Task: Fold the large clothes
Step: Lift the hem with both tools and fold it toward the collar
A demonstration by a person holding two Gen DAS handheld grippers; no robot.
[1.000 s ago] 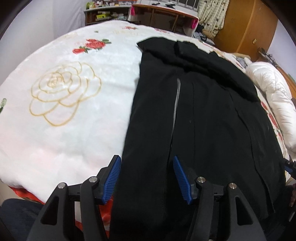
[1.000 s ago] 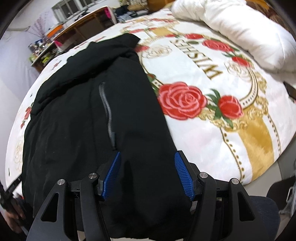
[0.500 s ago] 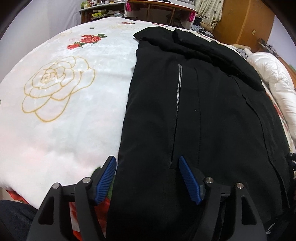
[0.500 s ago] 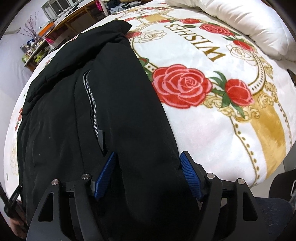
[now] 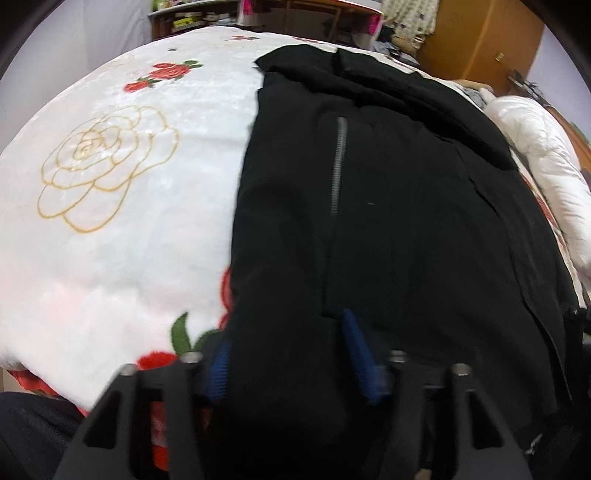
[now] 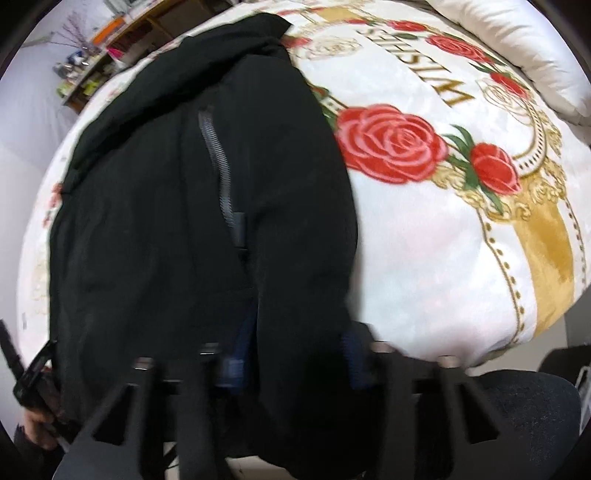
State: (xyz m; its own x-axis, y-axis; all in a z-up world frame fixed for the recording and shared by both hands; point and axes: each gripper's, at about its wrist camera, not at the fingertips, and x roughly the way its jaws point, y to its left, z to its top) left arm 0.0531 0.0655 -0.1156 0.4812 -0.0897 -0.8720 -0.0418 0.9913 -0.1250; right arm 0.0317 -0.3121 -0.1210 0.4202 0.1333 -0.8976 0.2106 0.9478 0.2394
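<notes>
A large black jacket point(image 5: 388, 206) with zipped pockets lies lengthwise on the bed; it also shows in the right wrist view point(image 6: 177, 206). My left gripper point(image 5: 291, 354) is open at the jacket's near left hem, with black cloth bulging between its blue pads. My right gripper point(image 6: 295, 350) is open at the near right hem, also with a fold of cloth between its jaws. Both views are blurred. The hem's edge is hidden under the grippers.
The bed has a white blanket point(image 5: 110, 206) with red roses and gold trim point(image 6: 546, 236). A white duvet point(image 6: 517, 40) lies at the right. A desk and shelves point(image 5: 288, 14) stand behind the bed, with a wooden wardrobe point(image 5: 480, 40) beside them.
Both grippers have pushed forward and down onto the jacket's near hem. Cloth now bulges up between each pair of pads, which stood clear above it before.
</notes>
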